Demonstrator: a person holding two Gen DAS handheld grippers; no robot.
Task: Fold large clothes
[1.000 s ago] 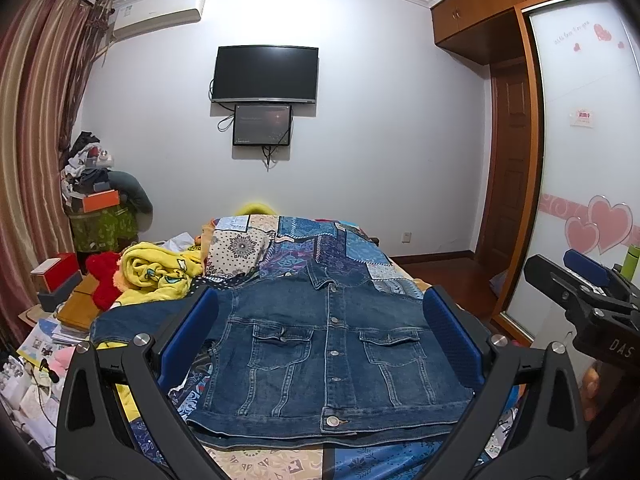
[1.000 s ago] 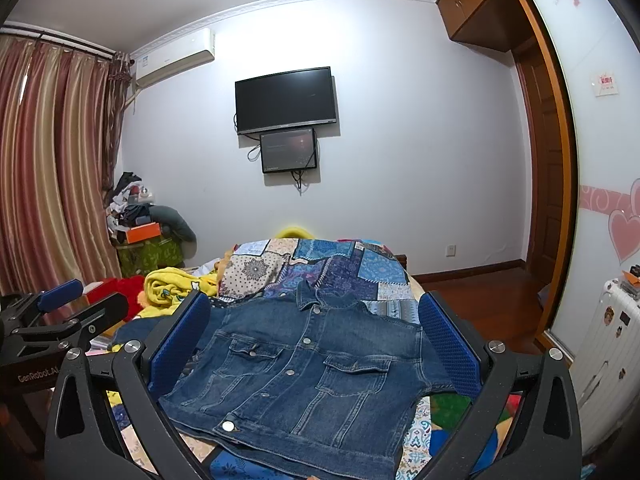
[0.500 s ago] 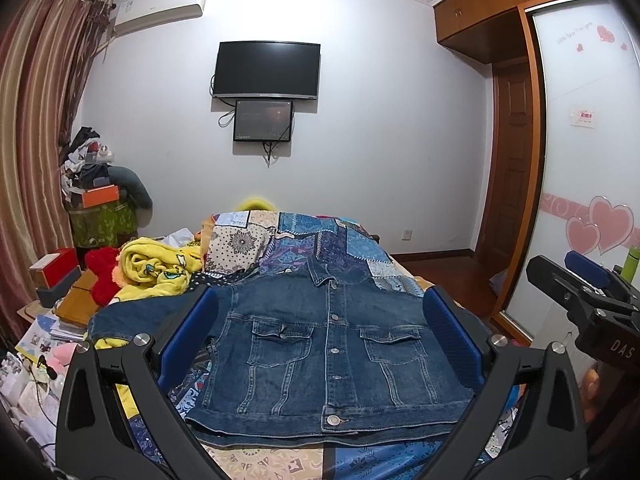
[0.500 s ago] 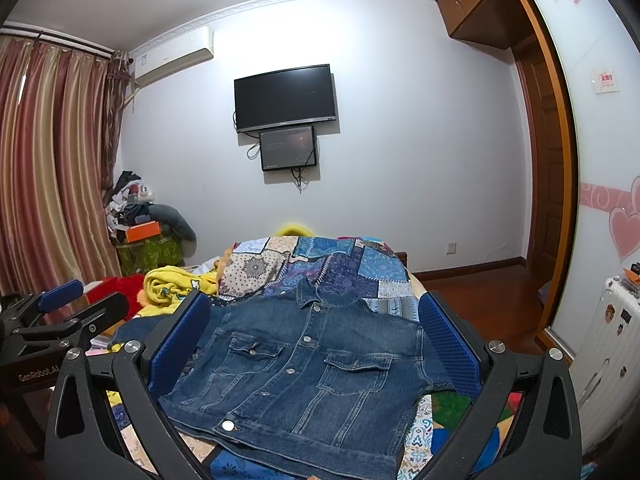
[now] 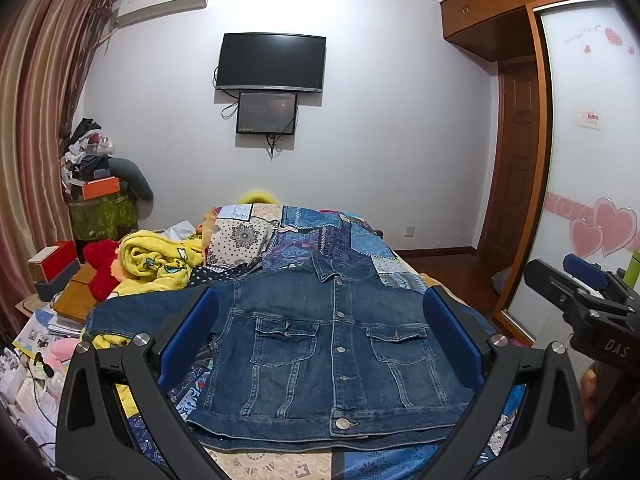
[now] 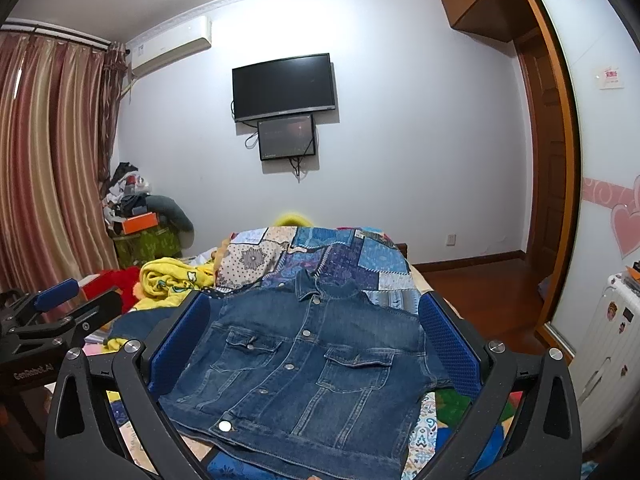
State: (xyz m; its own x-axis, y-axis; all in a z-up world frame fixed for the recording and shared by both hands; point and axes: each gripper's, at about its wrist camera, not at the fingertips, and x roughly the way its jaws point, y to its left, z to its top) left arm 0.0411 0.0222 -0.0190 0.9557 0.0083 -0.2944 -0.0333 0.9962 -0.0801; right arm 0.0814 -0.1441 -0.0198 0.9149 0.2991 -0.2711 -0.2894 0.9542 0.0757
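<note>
A blue denim jacket (image 5: 336, 344) lies flat on the bed, front up and buttoned, collar toward the far wall. One sleeve (image 5: 120, 316) stretches out to the left. My left gripper (image 5: 320, 308) hovers open in front of the jacket's hem and holds nothing. In the right wrist view the jacket (image 6: 304, 360) lies turned slightly, and my right gripper (image 6: 314, 308) is open and empty above its near edge. The right gripper (image 5: 580, 304) also shows at the right edge of the left wrist view. The left gripper (image 6: 60, 312) shows at the left edge of the right wrist view.
A patchwork quilt (image 5: 304, 236) covers the bed. A yellow blanket (image 5: 156, 260) and a red plush (image 5: 102, 268) lie at the bed's left, with boxes and books (image 5: 52, 264) beside them. A sliding wardrobe (image 5: 592, 160) and a white radiator (image 6: 612, 344) stand on the right.
Both views have tilted down a little, so the wall television sits slightly higher in frame. The jacket has not moved and both grippers stay open.
</note>
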